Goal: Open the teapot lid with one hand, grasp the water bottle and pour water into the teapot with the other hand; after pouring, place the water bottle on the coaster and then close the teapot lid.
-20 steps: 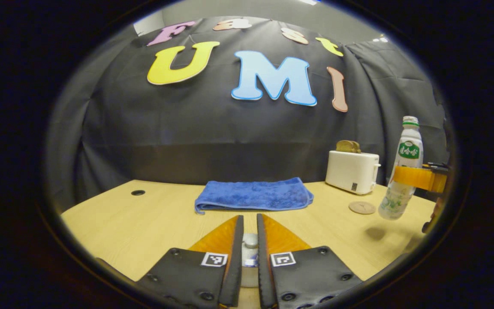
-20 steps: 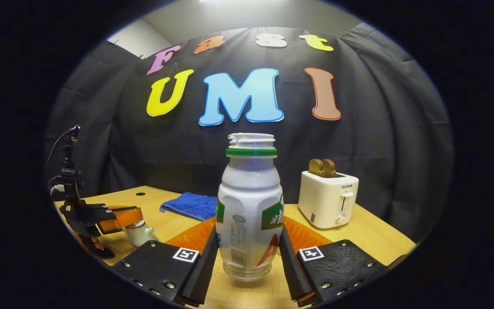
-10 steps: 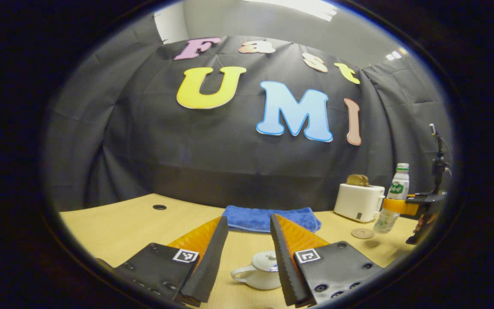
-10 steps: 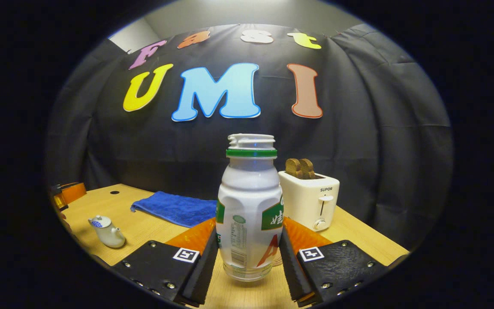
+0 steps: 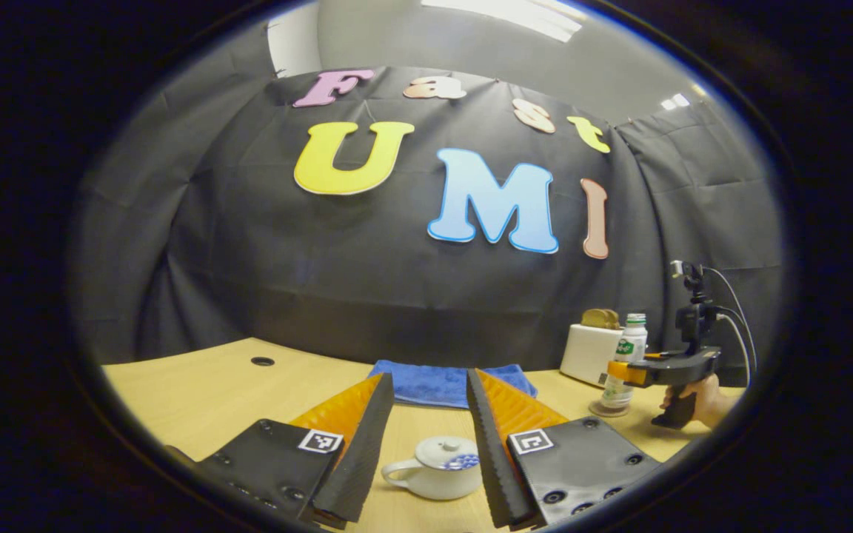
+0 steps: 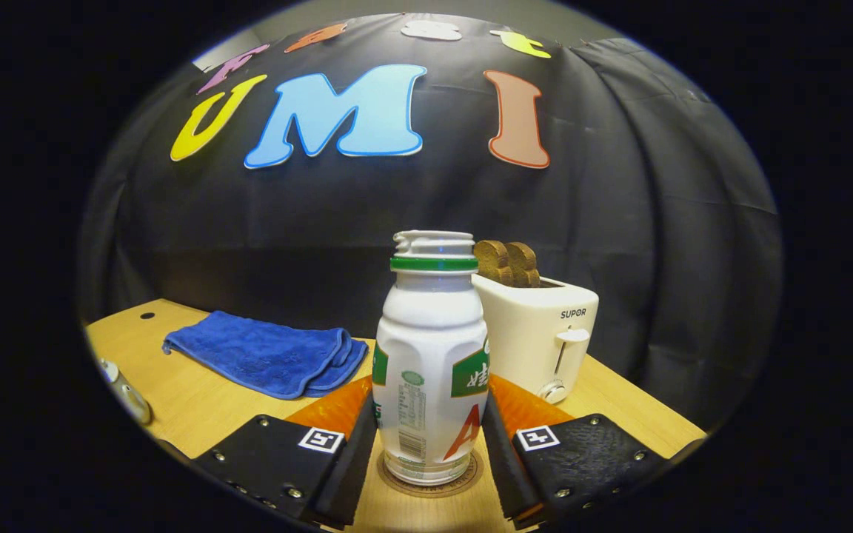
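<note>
While two grippers are at work, the wooden table [image 5: 197,377] carries one of each thing: one teapot [image 5: 437,476], one water bottle [image 6: 432,370], one coaster [image 6: 432,485], one folded blue towel [image 6: 267,355] and one white toaster [image 6: 537,337] with two brown slices of toast [image 6: 506,263] standing up out of its slot. In the left gripper view the left gripper [image 5: 426,451] hangs above the near edge of the table with its fingers spread apart and nothing between them; the teapot sits on the table below the gap, touched by neither finger. That teapot is small, white and squat, its handle pointing to the view's left, its lid on top with a round knob and a patch of blue pattern on the side toward the right finger. In the right gripper view the right gripper [image 6: 432,451] has both fingers pressed against the lower sides of the water bottle, which stands upright with its base on the round brown coaster, just in front of the toaster near the table's right end. The bottle is milky white plastic with a green ring below its open threaded neck, no cap on it, and a green and white label around its middle. The towel lies toward the back edge, left of the bottle. In the left gripper view a hand [image 5: 708,400] holds the right gripper at the far right.
</note>
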Demonstrator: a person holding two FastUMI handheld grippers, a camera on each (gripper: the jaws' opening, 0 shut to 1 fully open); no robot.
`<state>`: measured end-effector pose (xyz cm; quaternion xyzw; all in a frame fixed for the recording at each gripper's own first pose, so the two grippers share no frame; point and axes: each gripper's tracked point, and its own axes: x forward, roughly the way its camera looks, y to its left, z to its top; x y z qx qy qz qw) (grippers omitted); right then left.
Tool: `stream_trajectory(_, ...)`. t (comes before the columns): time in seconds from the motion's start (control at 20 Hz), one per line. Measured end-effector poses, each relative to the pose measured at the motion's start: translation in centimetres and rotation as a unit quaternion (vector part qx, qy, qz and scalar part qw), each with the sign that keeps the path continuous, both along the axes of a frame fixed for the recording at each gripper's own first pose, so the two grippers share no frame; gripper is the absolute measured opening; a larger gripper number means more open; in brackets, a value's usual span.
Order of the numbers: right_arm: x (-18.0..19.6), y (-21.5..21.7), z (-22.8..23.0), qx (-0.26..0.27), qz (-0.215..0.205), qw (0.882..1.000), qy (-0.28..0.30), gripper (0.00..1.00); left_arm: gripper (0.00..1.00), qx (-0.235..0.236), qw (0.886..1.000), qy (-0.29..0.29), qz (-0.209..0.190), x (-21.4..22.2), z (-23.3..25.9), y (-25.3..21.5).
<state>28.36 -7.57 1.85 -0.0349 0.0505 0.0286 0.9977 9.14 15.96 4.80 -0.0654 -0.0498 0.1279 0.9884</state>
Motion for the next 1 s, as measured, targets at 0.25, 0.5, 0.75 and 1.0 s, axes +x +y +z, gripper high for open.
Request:
stream_trajectory(0.25,-0.1,-0.1,-0.8,0.010,0.004,1.000,0.007,0.70,0.67,0.001,1.000,0.007,-0.007,0.5,-0.5,-0.4)
stream_trajectory(0.5,-0.6,-0.9,-0.7,0.030,-0.011,1.000,0.004,0.87,0.67,0.007,1.000,0.009,-0.008,0.5,-0.7,-0.7)
stream_trajectory(0.75,-1.9,-1.2,2.1,0.027,-0.017,0.999,-0.024,0.98,0.67,0.011,1.000,-0.001,-0.008,0.2,0.1,-0.8)
stream_trajectory(1.0,-8.9,-1.2,5.3,0.036,-0.030,0.997,-0.061,0.98,0.67,0.011,1.000,-0.012,-0.006,-0.6,0.7,-1.2)
